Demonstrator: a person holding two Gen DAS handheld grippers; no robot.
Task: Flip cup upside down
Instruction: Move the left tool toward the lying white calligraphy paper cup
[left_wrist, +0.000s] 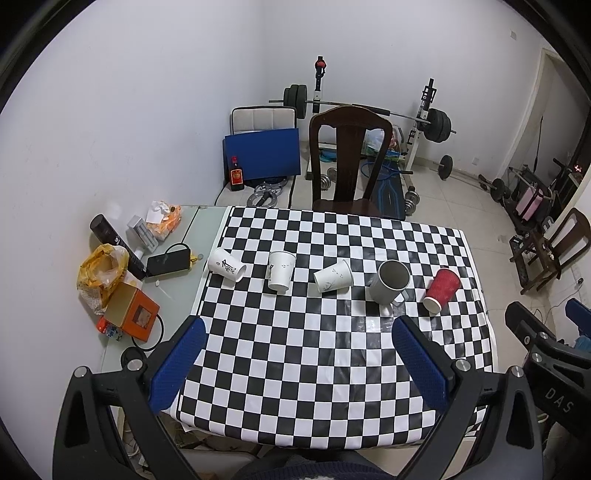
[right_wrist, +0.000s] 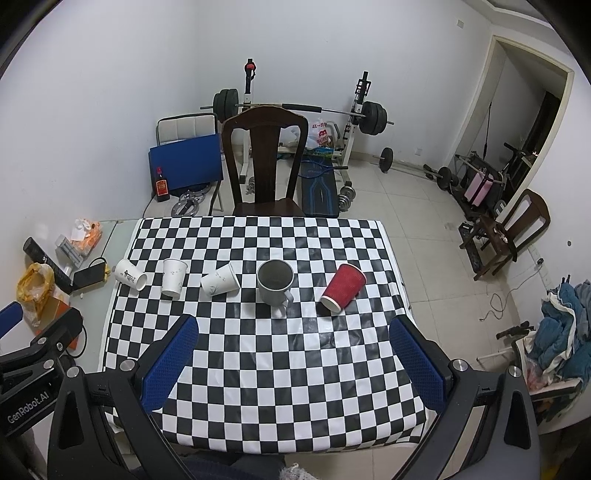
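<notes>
Five cups stand in a row across the checkered table (left_wrist: 295, 369). From the left: a white paper cup (left_wrist: 226, 265) on its side, a white paper cup (left_wrist: 280, 271) upright, a white paper cup (left_wrist: 332, 277) on its side, a grey mug (left_wrist: 389, 282) upright with its handle towards me, and a red ribbed paper cup (left_wrist: 442, 289) on its side. The mug (right_wrist: 275, 282) and the red cup (right_wrist: 342, 287) also show in the right wrist view. My left gripper (left_wrist: 299, 365) and right gripper (right_wrist: 293, 363) are open and empty, held above the table's near half.
A dark wooden chair (left_wrist: 347, 162) stands behind the table. Clutter lies on the grey side surface at left: an orange box (left_wrist: 133, 314), a yellow bag (left_wrist: 101, 273), a phone (left_wrist: 168, 263). Barbell rack (left_wrist: 428, 122) and weights are at the back wall.
</notes>
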